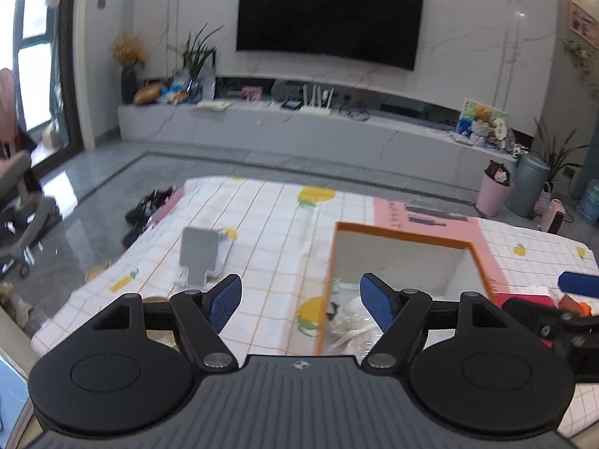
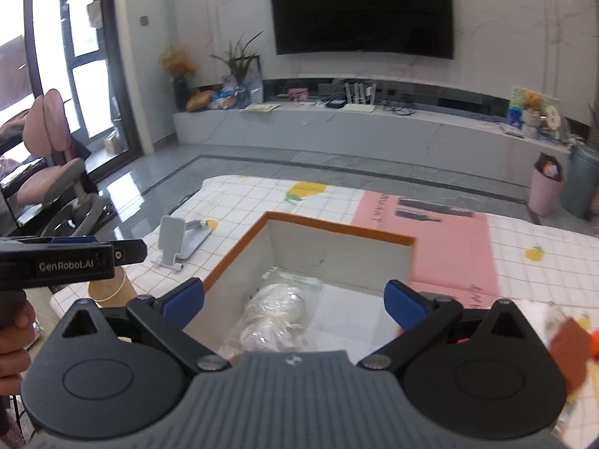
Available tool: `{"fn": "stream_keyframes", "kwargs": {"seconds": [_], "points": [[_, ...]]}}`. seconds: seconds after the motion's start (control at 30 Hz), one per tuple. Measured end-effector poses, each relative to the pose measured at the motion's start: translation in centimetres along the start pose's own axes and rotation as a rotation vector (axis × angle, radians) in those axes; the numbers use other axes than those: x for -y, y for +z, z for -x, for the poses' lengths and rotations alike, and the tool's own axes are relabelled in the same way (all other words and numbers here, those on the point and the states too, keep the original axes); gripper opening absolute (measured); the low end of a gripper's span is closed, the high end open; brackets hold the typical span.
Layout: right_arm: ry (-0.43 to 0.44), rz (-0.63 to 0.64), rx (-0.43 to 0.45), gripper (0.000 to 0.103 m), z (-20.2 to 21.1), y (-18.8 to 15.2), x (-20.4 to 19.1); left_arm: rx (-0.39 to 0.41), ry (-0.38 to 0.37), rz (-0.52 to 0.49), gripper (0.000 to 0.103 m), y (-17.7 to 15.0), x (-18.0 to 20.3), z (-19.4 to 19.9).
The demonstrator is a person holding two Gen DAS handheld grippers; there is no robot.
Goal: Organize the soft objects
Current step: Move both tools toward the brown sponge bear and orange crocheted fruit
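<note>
An orange-rimmed white box (image 2: 338, 234) (image 1: 404, 235) stands open on the checked tablecloth. Inside it lies a clear plastic bag with a white soft item (image 2: 275, 316) (image 1: 352, 321). My right gripper (image 2: 295, 301) hangs above the box's near side, open wide, nothing between its blue pads. My left gripper (image 1: 301, 301) hovers over the box's left wall, open and empty. In the right wrist view the left gripper (image 2: 75, 256) shows at the left edge, held by a hand. Red and orange soft items (image 1: 531, 297) (image 2: 572, 348) lie right of the box, partly hidden.
A grey phone stand (image 1: 200, 258) (image 2: 174, 241) sits on the table left of the box. A paper cup (image 2: 110, 288) stands at the table's near left edge. A pink sheet (image 2: 445, 235) lies behind the box. Pink chair, bins and a TV cabinet stand beyond.
</note>
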State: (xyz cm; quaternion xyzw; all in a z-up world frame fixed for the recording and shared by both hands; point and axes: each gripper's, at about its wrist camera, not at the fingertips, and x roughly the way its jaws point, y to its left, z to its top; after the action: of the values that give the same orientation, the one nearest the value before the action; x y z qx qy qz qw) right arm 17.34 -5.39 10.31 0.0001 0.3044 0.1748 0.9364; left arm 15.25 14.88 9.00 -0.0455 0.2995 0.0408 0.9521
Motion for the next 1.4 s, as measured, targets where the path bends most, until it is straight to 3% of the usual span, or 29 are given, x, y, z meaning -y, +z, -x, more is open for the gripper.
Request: {"fn": "stream_keyframes", "kwargs": {"seconds": [0.17,0.33,0.5,0.67,0.8,1.03,1.17,1.3,1.4], "points": [[-0.068,-0.015,0.034,0.100,4.3,-0.6,2.3,0.021,-0.050,0.000,0.085,-0.7,2.6,2.1],[-0.152,-0.091,0.020,0.100,8.7,-2.0,6.0,0.090,-0.113,-0.001,0.086,-1.6,5.2,3.7],[-0.263,-0.169,0.003,0.100,12.6,-4.1,10.5,0.055,-0.210,0.007,0.086,-2.7,7.4,3.8],[-0.387,-0.217,-0.041,0.100,14.7,-6.8,14.5,0.038,-0.234,-0.038,0.086,-3.9,10.4,3.8],[-0.486,-0.265,-0.080,0.100,14.0,-9.8,17.1,0.014,-0.249,-0.073,0.086,-5.0,13.5,3.3],[-0.511,-0.464,-0.087,0.100,11.2,-13.0,23.1,-0.011,-0.293,-0.177,0.086,-7.2,20.1,2.1],[-0.617,-0.495,-0.108,0.100,8.1,-14.5,26.6,-0.058,-0.402,-0.189,0.086,-7.4,23.3,0.7],[-0.578,-0.498,-0.166,0.100,5.8,-16.0,28.4,-0.074,-0.408,-0.220,0.086,-7.2,26.7,-1.2],[-0.531,-0.526,-0.184,0.100,5.3,-16.9,28.7,-0.076,-0.390,-0.304,0.086,-7.4,29.8,-2.8]]}}
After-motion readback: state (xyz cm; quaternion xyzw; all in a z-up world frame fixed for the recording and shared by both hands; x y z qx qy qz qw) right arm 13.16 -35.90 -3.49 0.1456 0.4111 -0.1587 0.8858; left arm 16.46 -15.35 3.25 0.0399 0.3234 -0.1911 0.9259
